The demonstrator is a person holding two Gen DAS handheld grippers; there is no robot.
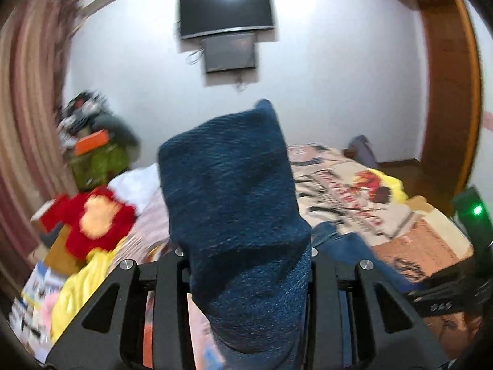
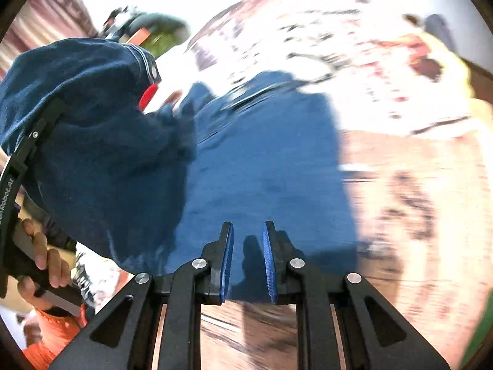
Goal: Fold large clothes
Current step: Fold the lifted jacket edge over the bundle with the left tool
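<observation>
Left claw (image 1: 246, 265) grips the bunched blue garment (image 1: 234, 191); right claw (image 2: 248, 262) nearly shut, empty, centre-bottom. Bunched cloth could slip free mid-swing.

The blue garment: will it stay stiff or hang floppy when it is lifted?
Probably floppy: the blue garment bulges and droops over the left gripper that lifts it. It looks thick, so likely rather heavy for cloth. Its textured surface suggests it will not slip easily from the pads.
</observation>
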